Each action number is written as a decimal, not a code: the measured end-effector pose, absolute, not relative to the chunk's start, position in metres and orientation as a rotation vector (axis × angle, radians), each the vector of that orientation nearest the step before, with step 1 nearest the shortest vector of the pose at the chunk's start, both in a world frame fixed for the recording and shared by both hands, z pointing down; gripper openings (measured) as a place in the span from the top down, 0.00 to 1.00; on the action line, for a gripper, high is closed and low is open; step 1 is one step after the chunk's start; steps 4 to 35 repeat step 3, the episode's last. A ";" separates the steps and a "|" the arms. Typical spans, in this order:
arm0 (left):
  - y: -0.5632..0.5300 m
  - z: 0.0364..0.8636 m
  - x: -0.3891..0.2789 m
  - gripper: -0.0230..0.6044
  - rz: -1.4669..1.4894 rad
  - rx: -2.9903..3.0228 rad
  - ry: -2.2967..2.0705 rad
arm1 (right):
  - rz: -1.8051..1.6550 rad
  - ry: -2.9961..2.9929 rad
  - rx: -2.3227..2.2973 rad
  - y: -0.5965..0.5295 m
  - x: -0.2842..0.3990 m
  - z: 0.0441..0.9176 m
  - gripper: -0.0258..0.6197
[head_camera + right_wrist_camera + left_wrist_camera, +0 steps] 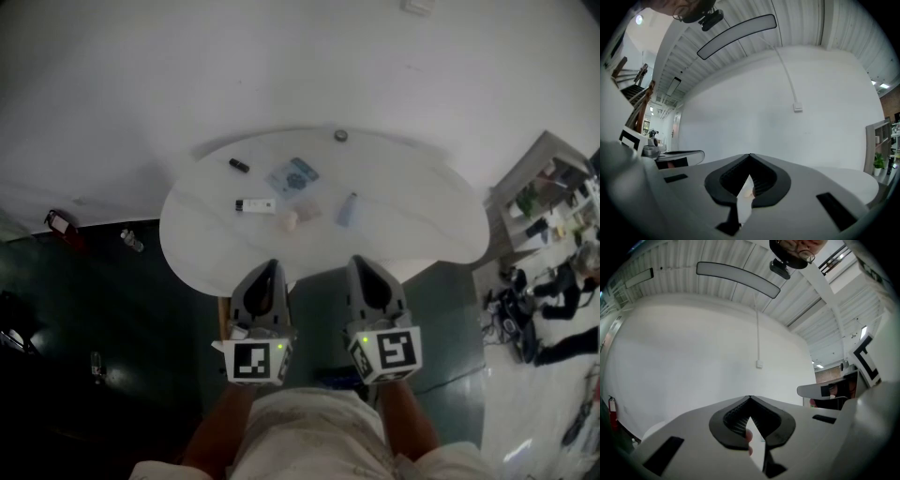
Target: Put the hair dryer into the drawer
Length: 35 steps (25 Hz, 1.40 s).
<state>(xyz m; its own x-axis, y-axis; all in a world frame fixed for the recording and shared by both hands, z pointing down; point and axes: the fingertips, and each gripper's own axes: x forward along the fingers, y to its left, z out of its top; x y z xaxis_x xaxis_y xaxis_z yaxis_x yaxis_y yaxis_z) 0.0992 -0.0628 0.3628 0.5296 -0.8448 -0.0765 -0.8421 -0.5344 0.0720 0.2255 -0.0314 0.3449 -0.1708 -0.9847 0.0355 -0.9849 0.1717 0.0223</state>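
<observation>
Both grippers are held level in front of me at the near edge of a white oval table [412,202]. My left gripper [273,266] has its jaws closed to a point with nothing between them, and the left gripper view shows the tips meeting [750,399]. My right gripper [359,262] is shut and empty too, its tips touching in the right gripper view [750,155]. I can pick out neither a hair dryer nor a drawer in any view. A brown edge [223,317] shows under the table beside the left gripper; what it is I cannot tell.
Small things lie on the table: a black item [238,166], a white bar [255,205], a bluish packet [292,175], a pale pink lump [291,220], a light blue bottle [348,208], a round cap [341,135]. Shelves and clutter [548,220] stand at right; a white wall lies beyond.
</observation>
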 end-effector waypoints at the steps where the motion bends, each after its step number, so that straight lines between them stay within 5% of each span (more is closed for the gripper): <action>1: -0.062 0.363 0.099 0.96 -0.157 2.725 -1.503 | 0.009 -2.370 1.995 -0.031 0.225 0.345 0.95; 35: -0.062 0.363 0.099 0.96 -0.152 2.730 -1.503 | 0.010 -2.365 1.993 -0.030 0.225 0.346 0.95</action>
